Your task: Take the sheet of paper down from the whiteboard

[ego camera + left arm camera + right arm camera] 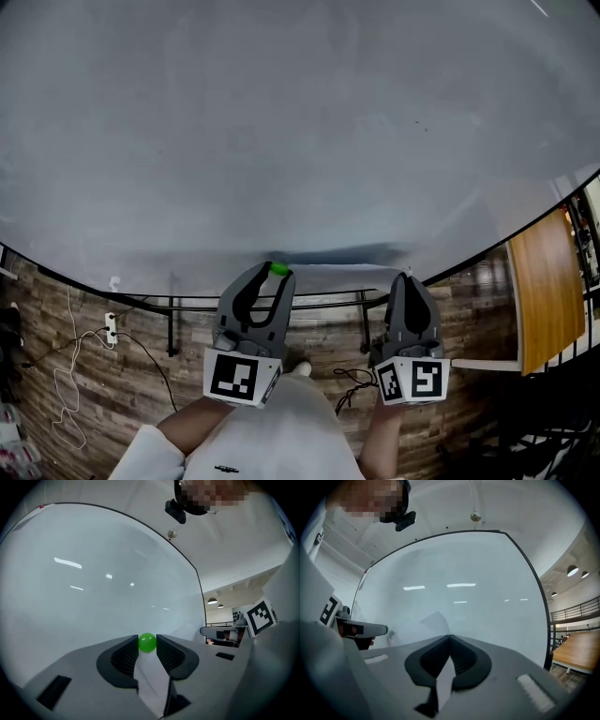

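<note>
L claw grips green ball; R claw pinches paper.

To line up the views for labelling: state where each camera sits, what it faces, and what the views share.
Head view: on the person's head, looking down the whiteboard; forearms, left gripper and right gripper show.
Left gripper view: rides the left gripper, facing the whiteboard past jaws gripping a green ball; head camera above.
Right gripper view: rides the right gripper, jaws shut on the sheet of paper; left gripper at left.
Shared: all three see the whiteboard.
</note>
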`<action>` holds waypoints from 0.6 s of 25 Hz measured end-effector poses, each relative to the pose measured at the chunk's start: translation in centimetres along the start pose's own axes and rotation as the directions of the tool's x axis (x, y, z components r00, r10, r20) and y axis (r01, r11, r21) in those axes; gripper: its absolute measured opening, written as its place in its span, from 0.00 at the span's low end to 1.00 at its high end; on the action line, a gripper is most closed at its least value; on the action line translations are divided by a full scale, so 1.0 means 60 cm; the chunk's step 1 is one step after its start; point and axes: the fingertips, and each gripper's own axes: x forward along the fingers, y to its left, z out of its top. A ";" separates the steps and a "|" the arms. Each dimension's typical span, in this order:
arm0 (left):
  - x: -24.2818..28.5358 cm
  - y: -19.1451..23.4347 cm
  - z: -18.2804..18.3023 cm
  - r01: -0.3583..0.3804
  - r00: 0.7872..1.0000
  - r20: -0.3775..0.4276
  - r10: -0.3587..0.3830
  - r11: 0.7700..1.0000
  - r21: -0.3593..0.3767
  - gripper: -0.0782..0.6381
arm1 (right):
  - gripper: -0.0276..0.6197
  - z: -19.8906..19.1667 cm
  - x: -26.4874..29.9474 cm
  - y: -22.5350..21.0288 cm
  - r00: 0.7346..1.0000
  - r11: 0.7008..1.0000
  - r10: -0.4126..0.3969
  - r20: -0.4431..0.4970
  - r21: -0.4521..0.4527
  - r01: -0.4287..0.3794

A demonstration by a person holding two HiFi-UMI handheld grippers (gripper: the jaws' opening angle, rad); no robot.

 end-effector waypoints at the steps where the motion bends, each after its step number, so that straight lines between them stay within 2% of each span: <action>1: 0.002 0.000 -0.003 0.011 1.000 -0.005 -0.011 1.000 0.003 0.28 | 0.06 -0.002 -0.004 -0.004 1.000 1.000 -0.011 -0.003 0.000 0.011; 15: 0.010 -0.014 -0.023 0.113 0.993 -0.040 -0.114 0.993 -0.017 0.28 | 0.06 -0.008 -0.066 -0.041 0.988 0.986 -0.152 -0.014 -0.069 0.151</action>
